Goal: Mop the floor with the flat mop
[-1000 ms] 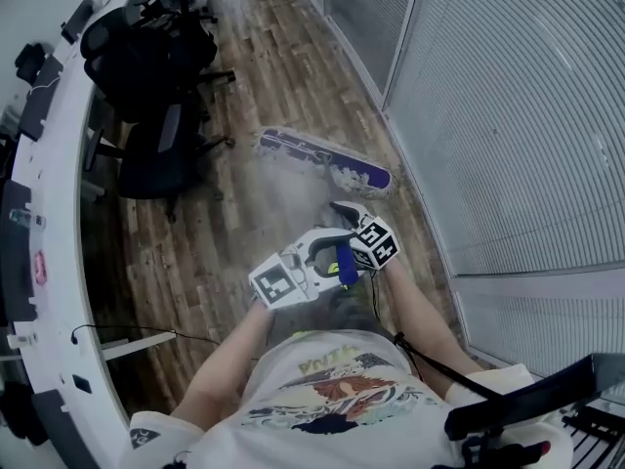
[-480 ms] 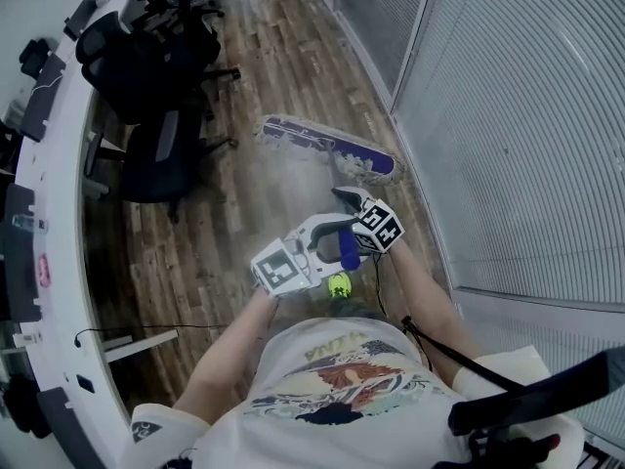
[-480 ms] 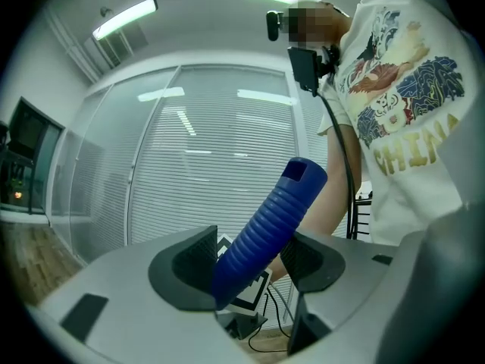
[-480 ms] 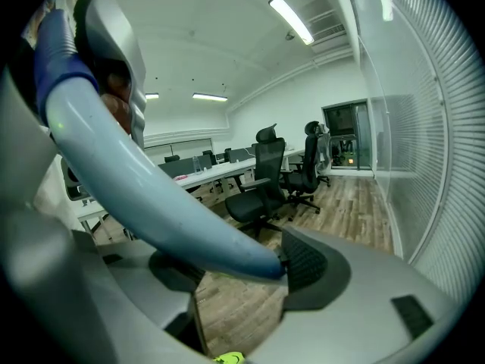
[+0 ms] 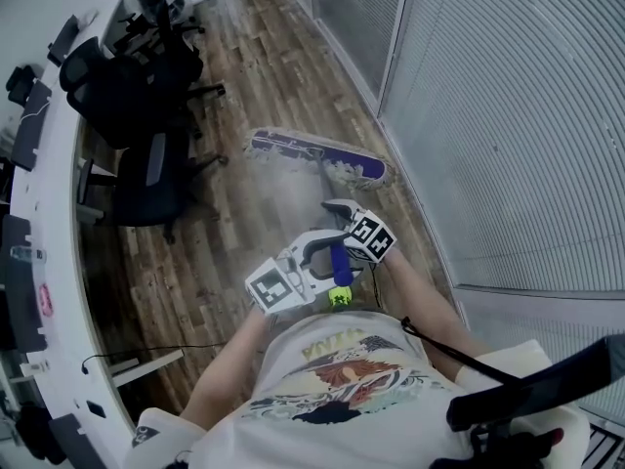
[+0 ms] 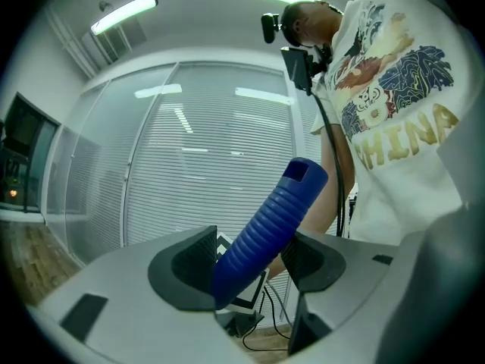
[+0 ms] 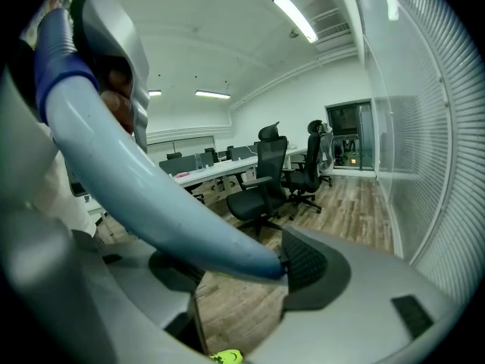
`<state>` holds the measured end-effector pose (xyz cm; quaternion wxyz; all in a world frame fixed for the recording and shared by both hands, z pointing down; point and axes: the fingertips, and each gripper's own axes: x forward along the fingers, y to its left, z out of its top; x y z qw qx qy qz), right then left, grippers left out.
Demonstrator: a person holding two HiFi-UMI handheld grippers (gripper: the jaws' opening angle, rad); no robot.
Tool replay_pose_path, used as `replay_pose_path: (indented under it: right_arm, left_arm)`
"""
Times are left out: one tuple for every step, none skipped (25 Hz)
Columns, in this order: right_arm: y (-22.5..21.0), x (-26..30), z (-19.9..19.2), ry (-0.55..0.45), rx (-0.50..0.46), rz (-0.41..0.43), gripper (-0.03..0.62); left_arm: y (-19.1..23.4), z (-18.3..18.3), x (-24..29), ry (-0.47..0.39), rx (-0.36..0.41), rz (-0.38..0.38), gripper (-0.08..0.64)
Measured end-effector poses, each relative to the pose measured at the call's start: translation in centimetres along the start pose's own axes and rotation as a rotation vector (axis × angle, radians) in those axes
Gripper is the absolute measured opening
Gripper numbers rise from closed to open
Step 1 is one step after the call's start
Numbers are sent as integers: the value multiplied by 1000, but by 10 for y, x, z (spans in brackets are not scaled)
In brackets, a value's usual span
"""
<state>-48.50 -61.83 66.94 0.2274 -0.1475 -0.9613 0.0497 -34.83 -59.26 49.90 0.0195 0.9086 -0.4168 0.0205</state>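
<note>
Several black office chairs [image 5: 137, 96] crowd the upper left of the head view, tucked against the curved white desk [image 5: 66, 242] along the left edge. Between them and the centre runs the brown wooden plank floor [image 5: 244, 233], where a pale, dull patch just below the purple flat mop head [image 5: 314, 154] may be wet; that is a guess. The mop head lies flat on the planks, upper centre. Below it the left gripper [image 6: 254, 256] is clamped on the blue ribbed handle grip [image 6: 273, 218], and just right of it the right gripper [image 7: 242, 262] is closed round the pale blue-grey mop shaft [image 7: 151, 196]. The glass wall with white blinds [image 5: 508, 115] fills the right. Mopping looks under way; the planks beside the chairs and toward the top seem left to do
</note>
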Motion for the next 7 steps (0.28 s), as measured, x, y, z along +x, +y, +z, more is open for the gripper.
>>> replay_pose_path:
  right_arm:
    - [-3, 0, -2, 4, 1, -3, 255]
    - [-5, -1, -3, 4, 1, -5, 255]
    - [-6, -2, -3, 1, 0, -4, 255]
    - [-6, -2, -1, -3, -2, -2, 254]
    - [-5, -2, 2, -7, -5, 2, 255]
    - [-3, -2, 6, -11, -8, 7, 255]
    - [-1, -2, 10, -15, -11, 12, 255]
  left_arm:
    - [1, 1, 1, -1, -5, 1, 249]
    - [2, 1, 2, 0, -7, 1, 249]
    - [3, 1, 4, 2, -5, -1, 249]
    - [3, 1, 4, 5, -2, -4, 249]
    - [3, 0, 4, 9, 1, -8, 250]
    - [3, -1, 3, 13, 5, -11, 250]
    - [3, -2, 2, 17, 9, -15, 250]
